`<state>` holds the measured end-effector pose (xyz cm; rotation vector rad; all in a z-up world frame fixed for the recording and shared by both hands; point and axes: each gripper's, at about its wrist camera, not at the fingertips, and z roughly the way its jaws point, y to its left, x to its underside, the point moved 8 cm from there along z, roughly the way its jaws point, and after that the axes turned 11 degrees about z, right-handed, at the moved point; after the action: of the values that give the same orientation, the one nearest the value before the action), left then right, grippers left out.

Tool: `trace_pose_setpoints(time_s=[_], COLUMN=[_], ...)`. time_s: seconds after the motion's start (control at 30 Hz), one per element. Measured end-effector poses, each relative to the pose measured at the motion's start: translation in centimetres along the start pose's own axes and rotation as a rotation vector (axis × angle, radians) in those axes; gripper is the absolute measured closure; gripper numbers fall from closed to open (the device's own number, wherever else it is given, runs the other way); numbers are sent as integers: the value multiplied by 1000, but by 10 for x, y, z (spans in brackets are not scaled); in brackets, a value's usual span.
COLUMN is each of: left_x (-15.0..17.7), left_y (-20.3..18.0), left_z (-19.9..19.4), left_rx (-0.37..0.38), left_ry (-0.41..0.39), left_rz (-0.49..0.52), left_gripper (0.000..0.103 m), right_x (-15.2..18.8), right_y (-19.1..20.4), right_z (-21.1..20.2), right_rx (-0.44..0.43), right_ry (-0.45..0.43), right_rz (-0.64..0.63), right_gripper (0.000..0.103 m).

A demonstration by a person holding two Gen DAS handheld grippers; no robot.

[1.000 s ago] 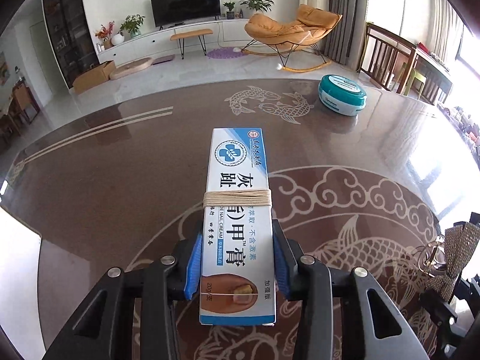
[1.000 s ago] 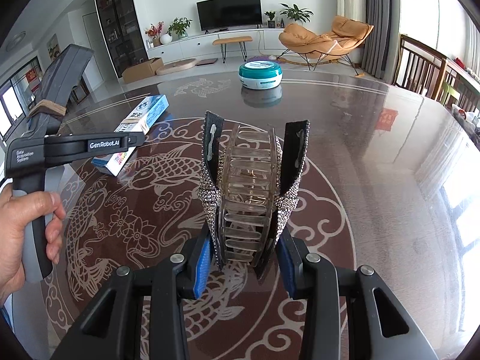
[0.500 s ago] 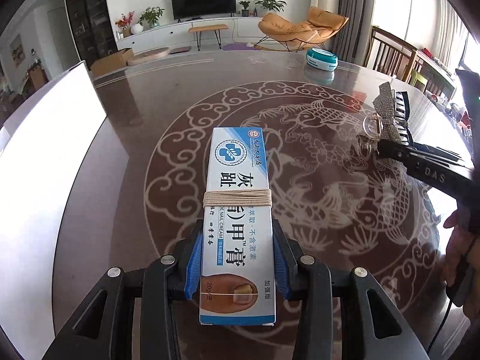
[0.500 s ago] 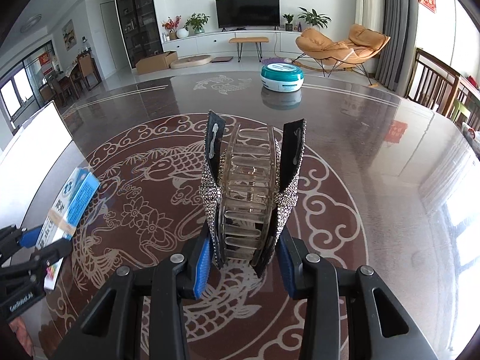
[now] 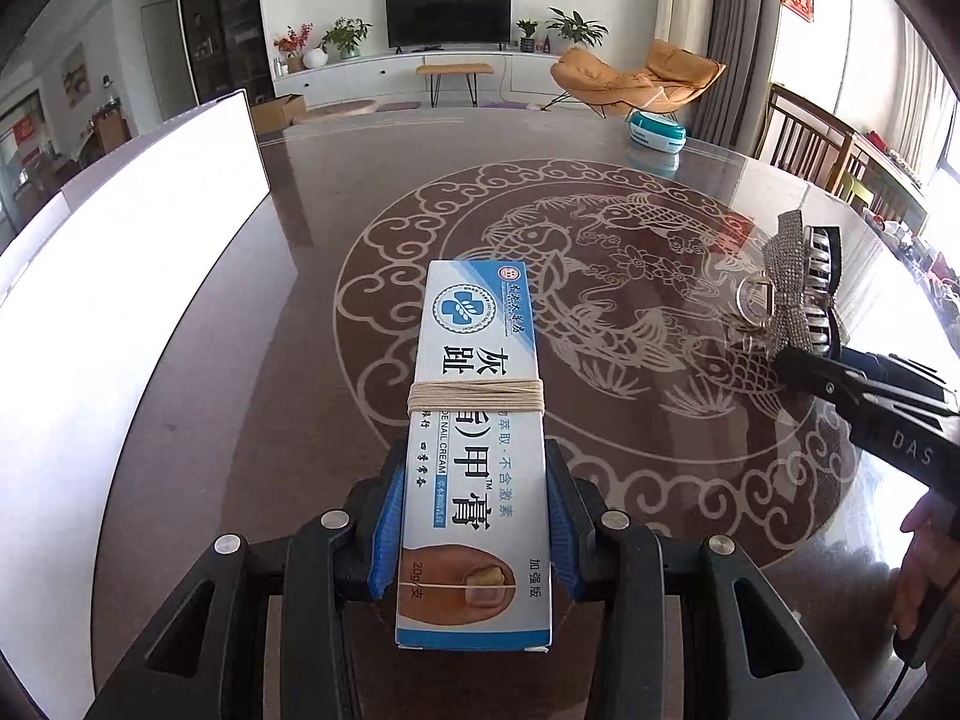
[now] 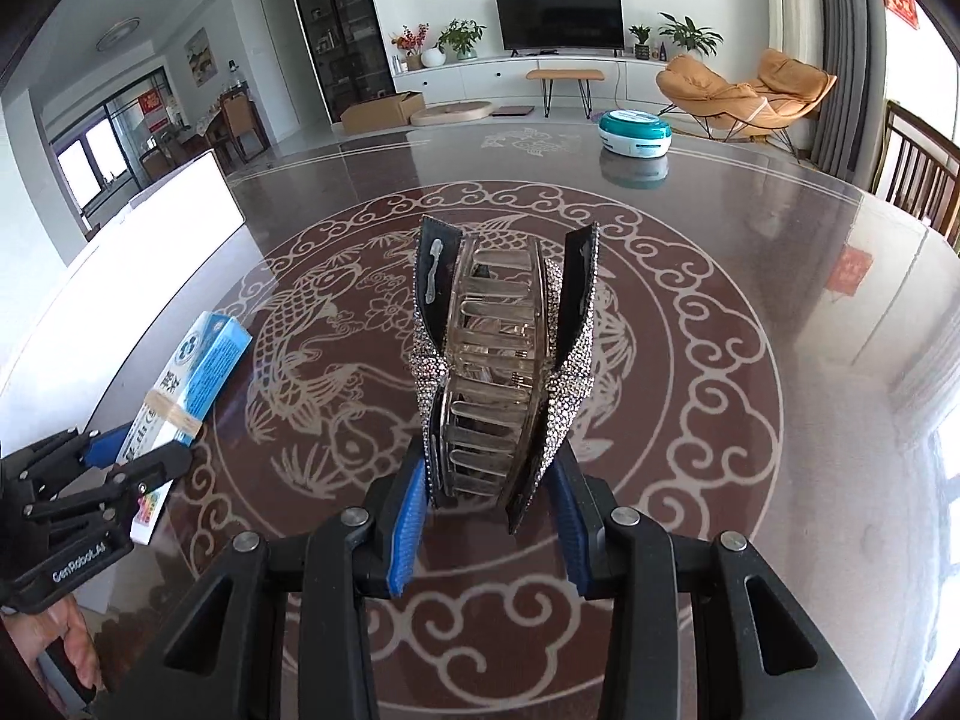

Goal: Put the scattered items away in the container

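Observation:
My left gripper (image 5: 474, 513) is shut on a blue and white nail cream box (image 5: 474, 420) bound with a rubber band, holding it above the dark table (image 5: 630, 420). A white container (image 5: 120, 288) stands just left of the box, its wall washed out by glare. In the right wrist view my right gripper (image 6: 489, 516) is shut on a rhinestone hair claw clip (image 6: 498, 372), held upright over the koi pattern. From there the box (image 6: 201, 369), the left gripper (image 6: 150, 450) and the container (image 6: 162, 240) show at the left. The clip (image 5: 798, 294) hangs right of the box.
A round teal tin (image 5: 657, 132) (image 6: 634, 132) sits at the table's far side. Wooden chairs (image 5: 804, 138) stand along the right edge. A person's hand (image 5: 924, 546) holds the right gripper's handle; another hand (image 6: 72, 648) holds the left one.
The left gripper has swung left with the box, bringing the white container into view beside it. The right gripper has followed leftward with the clip. Both grips are unchanged.

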<state>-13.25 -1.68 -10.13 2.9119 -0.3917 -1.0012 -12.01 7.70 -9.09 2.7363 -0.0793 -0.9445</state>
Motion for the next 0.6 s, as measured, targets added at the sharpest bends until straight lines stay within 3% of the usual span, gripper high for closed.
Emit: trace_pose_setpoints(time_s=[0.2, 0.6], left_x=[-1, -1], left_y=[-1, -1], left_z=[0, 1], left_rx=[-2, -8], left_ry=[-3, -3], left_rz=[-4, 0], left_gripper=[62, 62], right_x=[28, 36], right_y=[6, 11], right_z=[-20, -23], right_rx=[32, 118], right_ry=[-6, -9], right_rz=[1, -49], right_gripper=[64, 64])
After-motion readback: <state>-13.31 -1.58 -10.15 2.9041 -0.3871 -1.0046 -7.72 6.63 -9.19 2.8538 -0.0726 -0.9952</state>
